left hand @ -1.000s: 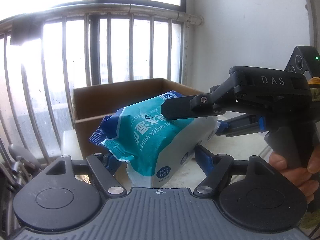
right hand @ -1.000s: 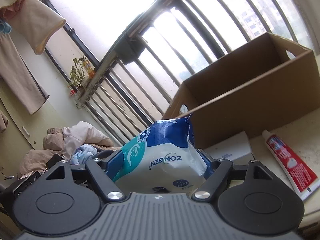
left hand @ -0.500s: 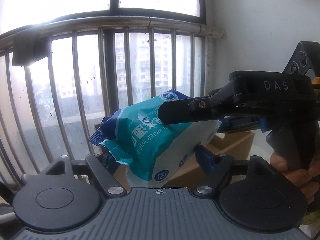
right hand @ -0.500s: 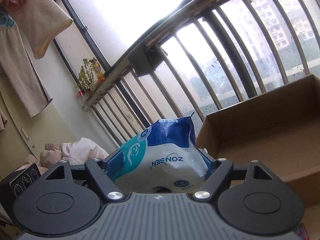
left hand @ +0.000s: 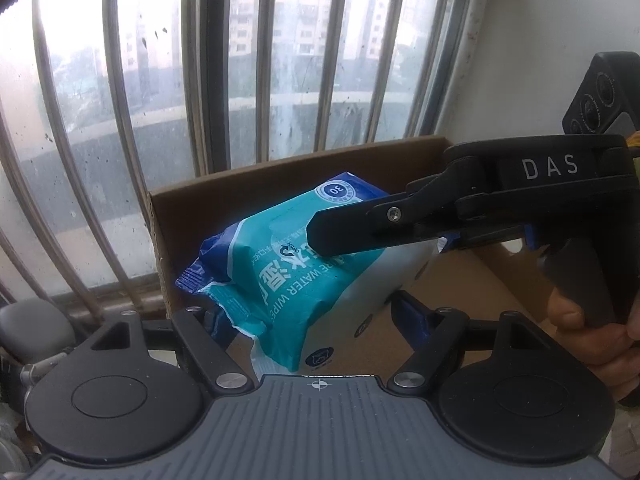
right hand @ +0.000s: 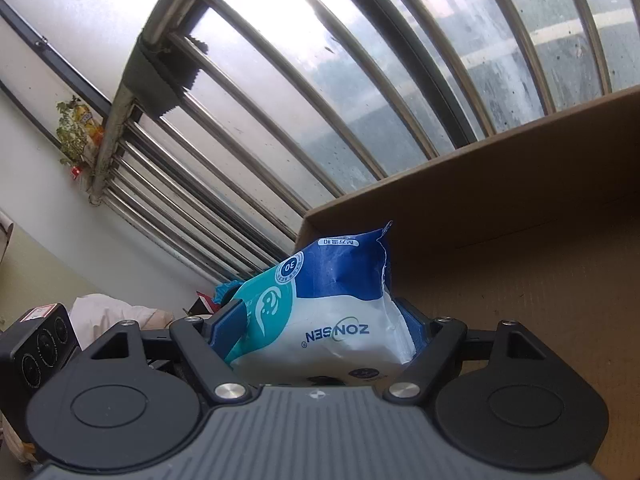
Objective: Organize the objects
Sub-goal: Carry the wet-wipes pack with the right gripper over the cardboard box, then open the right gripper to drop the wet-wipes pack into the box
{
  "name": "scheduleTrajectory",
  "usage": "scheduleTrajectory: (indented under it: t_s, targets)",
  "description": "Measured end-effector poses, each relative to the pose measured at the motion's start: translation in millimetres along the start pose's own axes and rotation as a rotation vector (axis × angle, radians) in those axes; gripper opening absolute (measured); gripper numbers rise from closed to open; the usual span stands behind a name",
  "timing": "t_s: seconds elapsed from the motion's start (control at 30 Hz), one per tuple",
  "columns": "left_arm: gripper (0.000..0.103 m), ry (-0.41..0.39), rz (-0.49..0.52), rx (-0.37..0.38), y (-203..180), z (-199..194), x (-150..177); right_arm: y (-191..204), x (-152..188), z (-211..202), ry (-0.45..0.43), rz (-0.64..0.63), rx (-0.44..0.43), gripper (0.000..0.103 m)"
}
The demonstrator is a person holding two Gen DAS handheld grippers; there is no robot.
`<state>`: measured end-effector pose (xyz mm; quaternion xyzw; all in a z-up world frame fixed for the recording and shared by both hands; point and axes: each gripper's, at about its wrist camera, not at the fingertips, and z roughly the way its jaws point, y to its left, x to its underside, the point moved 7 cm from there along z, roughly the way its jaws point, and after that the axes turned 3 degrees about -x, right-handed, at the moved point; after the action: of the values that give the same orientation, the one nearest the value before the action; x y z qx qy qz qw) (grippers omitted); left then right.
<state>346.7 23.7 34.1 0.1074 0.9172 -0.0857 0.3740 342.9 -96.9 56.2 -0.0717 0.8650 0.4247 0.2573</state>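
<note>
A teal, blue and white pack of wet wipes hangs over the inside of an open cardboard box. My left gripper is shut on its lower end, with a blue pad on each side. My right gripper reaches in from the right and clamps the pack's upper part; a person's hand holds its handle. In the right wrist view the pack sits between the right gripper's blue pads, with the box's far wall just behind it. The box's floor under the pack is mostly hidden.
Metal window bars stand close behind the box, and a white wall closes the right side. A grey rounded object lies left of the box. A heap of pale cloth lies far left.
Both grippers carried the wipes pack together from in front of the box, up past its rim, to over its inside. The grip on the pack looks the same.
</note>
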Motion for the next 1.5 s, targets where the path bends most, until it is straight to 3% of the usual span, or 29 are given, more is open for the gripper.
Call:
scheduleTrajectory:
  t_s: [0.2, 0.5, 0.63, 0.7, 0.87, 1.1, 1.37, 1.5]
  targets:
    - [0.078, 0.063, -0.056, -0.038, 16.7, 25.7, 1.5, -25.0, -5.5, 32.3, 0.076, 0.057, -0.008, 0.082]
    - [0.078, 0.127, -0.013, -0.106, 16.4, 46.5, -8.2, -53.0, -14.2, 50.6, 0.098, 0.13, 0.003, 0.082]
    - [0.082, 0.139, 0.021, -0.152, 14.0, 53.6, -10.2, -64.7, -16.7, 57.1, 0.094, 0.155, 0.054, 0.082]
    - [0.083, 0.138, 0.025, -0.167, 13.3, 55.1, -9.6, -75.2, -13.9, 60.9, 0.116, 0.184, 0.097, 0.088]
    - [0.093, 0.094, 0.019, -0.161, 8.8, 44.4, -13.8, -81.3, -9.7, 56.3, 0.114, 0.225, 0.084, 0.089]
    - [0.094, 0.037, -0.02, -0.141, -1.2, 15.7, -17.3, -64.7, -3.4, 23.3, 0.074, 0.228, 0.028, 0.089]
    - [0.098, -0.111, -0.04, -0.101, -19.7, -59.4, -14.4, -12.5, 6.2, -40.0, -0.017, 0.187, -0.15, 0.094]
    - [0.1, -0.2, -0.026, -0.051, -36.5, -106.8, 1.9, 13.7, 33.7, -82.4, -0.056, 0.12, -0.252, 0.097]
